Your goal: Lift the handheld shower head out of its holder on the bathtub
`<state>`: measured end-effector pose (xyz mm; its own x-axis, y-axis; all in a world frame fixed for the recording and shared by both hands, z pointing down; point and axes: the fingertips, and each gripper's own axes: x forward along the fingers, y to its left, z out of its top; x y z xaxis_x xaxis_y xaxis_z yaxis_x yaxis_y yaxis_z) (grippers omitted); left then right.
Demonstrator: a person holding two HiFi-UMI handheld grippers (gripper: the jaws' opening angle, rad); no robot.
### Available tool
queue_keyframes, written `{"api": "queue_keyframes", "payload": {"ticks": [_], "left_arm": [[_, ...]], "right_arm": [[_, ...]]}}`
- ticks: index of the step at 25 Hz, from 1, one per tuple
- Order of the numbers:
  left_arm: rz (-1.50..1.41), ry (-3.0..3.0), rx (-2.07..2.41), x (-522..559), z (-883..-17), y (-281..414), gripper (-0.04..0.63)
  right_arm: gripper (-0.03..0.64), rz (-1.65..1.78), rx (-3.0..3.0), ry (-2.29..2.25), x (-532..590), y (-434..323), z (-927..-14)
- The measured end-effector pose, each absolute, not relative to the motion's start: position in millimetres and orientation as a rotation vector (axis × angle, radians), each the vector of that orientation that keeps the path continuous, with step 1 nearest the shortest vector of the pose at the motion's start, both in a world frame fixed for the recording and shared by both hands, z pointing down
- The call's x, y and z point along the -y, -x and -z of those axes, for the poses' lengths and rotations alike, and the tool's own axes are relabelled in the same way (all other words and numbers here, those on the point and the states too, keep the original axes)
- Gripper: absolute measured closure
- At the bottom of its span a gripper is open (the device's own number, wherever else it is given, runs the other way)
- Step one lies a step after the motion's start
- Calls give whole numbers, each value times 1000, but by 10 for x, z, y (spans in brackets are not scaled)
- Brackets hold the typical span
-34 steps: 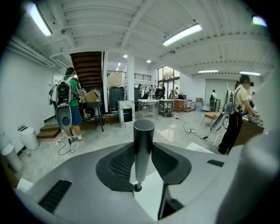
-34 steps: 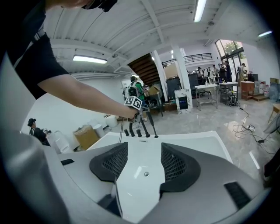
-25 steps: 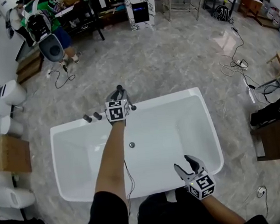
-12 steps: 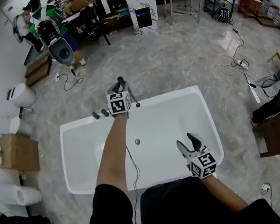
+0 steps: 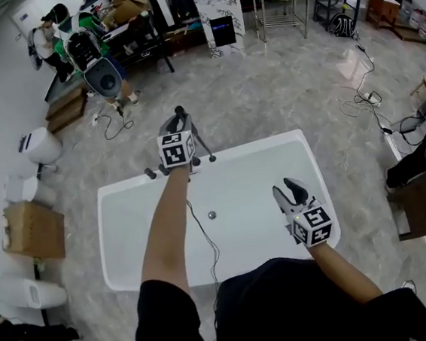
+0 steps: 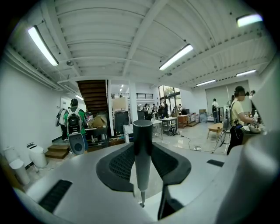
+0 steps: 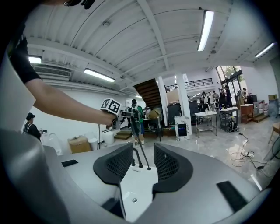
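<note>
- Over the far rim of the white bathtub [image 5: 256,148]: left gripper [image 5: 180,119], held above the rim at the end of an outstretched bare arm.
- Clamped between the left gripper's ribbed pads [image 6: 120,164]: dark handheld shower head [image 6: 142,148], standing across the jaws, thick end up and thin end down in the left gripper view.
- Shower head [image 5: 181,113] raised clear of the tub's far rim, not touching it.
- From the shower head down to a dark fitting [image 5: 212,159] on the far rim: thin dark hose [image 5: 205,150].
- Just left of that fitting on the same rim: two dark knobs [image 5: 156,172], side by side.
- Above the near-right corner of the bathtub: right gripper [image 5: 286,191], pointing toward the far rim.
- Right gripper [image 7: 143,162] jaws apart, just now narrowing, with nothing between them but the tub beyond.
- On the tub floor, near the middle: round drain [image 5: 212,215].
- Beyond the tub's far-left corner, well apart on the grey floor: person with a backpack [image 5: 82,43].
- Past the tub's left end, on the floor: cardboard box [image 5: 32,230].
</note>
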<state>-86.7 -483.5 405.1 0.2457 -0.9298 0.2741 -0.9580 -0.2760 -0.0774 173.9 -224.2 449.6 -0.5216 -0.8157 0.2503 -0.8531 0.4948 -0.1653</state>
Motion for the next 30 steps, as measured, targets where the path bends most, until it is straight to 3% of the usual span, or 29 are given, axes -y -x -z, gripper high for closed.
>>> {"api": "queue_keyframes", "payload": {"ticks": [9, 30], "left_arm": [[-401, -2395, 1865, 4763, -3899, 969, 482], [-424, -2407, 1821, 4868, -4003, 1033, 482]], "right_arm": [[593, -307, 2643, -1474, 2528, -1814, -4137], [618, -151, 2637, -1537, 2681, -1775, -3837]]}}
